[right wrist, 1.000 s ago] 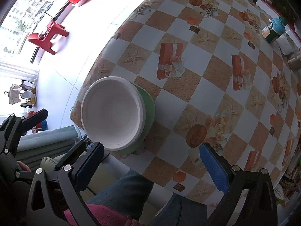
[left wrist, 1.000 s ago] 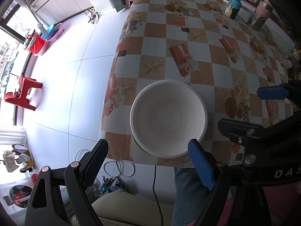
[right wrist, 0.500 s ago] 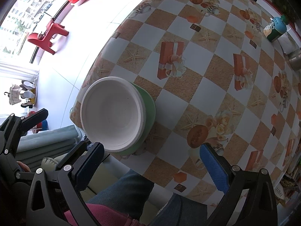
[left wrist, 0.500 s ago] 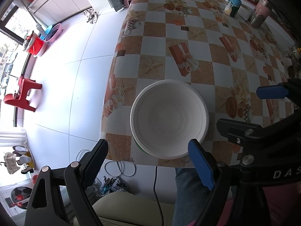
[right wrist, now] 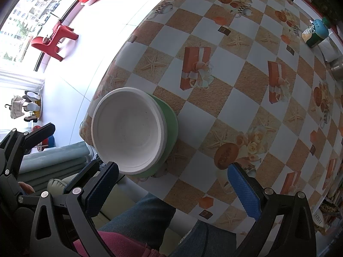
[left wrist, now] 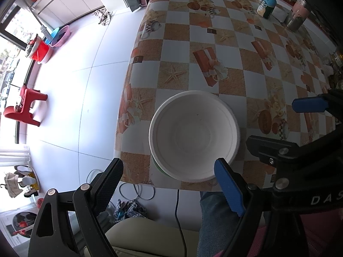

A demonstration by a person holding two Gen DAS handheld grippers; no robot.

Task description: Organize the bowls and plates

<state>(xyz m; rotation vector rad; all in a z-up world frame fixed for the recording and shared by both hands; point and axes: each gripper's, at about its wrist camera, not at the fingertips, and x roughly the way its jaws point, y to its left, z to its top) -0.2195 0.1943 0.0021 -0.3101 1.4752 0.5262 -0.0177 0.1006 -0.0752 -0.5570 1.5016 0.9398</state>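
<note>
I am holding my left gripper (left wrist: 169, 184) wide open with nothing in it, and my right gripper (right wrist: 173, 184) is hanging wide open and empty too. The white bowl (left wrist: 194, 136) is sitting in a green bowl (right wrist: 170, 126) near the left corner of the table (right wrist: 246, 90), close to my knees. I am guessing the white bowl is light, thin and a bit bendy, so I should pinch its rim softly. My left view is barely showing the green bowl. My right view is showing its whole right side.
</note>
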